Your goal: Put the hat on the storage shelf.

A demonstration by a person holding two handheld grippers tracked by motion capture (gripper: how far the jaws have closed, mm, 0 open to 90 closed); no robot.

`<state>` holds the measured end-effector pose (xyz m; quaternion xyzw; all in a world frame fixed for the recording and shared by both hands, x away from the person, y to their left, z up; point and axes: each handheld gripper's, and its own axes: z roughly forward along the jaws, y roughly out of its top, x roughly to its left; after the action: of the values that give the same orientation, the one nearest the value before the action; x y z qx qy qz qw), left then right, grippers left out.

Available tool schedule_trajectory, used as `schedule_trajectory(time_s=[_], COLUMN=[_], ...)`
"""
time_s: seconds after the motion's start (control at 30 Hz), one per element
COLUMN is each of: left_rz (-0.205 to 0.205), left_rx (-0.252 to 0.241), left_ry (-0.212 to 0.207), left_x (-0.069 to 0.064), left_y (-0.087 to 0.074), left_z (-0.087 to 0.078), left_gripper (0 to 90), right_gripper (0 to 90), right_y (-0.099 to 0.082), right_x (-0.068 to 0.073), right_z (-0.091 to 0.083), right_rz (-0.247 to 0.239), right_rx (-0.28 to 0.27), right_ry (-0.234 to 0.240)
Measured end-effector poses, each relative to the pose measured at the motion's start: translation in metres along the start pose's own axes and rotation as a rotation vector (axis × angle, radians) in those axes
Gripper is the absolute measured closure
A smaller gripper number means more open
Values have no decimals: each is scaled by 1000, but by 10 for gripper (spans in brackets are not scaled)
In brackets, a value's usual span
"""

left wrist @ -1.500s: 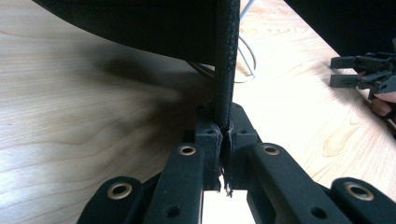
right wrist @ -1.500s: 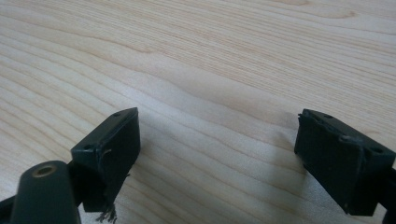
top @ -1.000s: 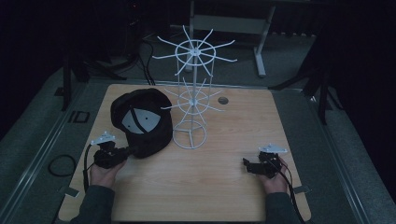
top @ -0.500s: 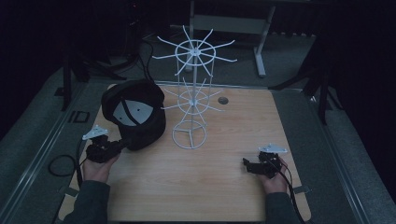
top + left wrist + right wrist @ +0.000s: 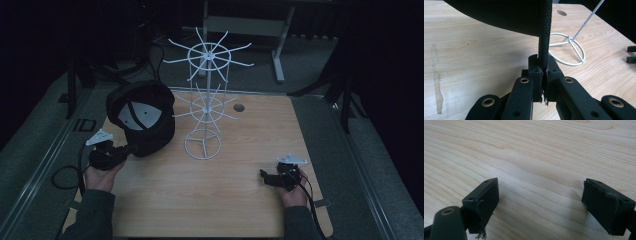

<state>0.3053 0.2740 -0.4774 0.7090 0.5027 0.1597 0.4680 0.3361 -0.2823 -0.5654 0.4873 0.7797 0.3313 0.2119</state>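
Over the wooden table (image 5: 220, 200), left fingers (image 5: 535, 72) pinch the cap (image 5: 145, 117); right fingers (image 5: 487, 195) gape.

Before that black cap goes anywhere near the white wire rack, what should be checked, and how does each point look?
1. Left gripper firmly shut on the cap: ok, jaws pinch its edge.
2. Cap lifted off the table: ok, shadow shows beneath it.
3. Wire rack upright: ok.
4. Rack hooks free: ok, nothing hangs on them.
5. Right gripper out of the way: ok, open, resting low at the near right.
6. Grip strong enough for hanging: cannot tell.
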Motion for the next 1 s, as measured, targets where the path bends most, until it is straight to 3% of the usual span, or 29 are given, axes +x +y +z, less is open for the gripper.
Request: schedule_trajectory(time_s=[1.0], left_rz=[46], left_rx=[-36], left_ry=[55], left_x=[-9], left_y=[31], left_z=[-7], left_gripper=[867], right_gripper=[141], right_y=[0], right_x=[0], right_z=[0], right_rz=[1], right_rx=[-1], right_ry=[-1])
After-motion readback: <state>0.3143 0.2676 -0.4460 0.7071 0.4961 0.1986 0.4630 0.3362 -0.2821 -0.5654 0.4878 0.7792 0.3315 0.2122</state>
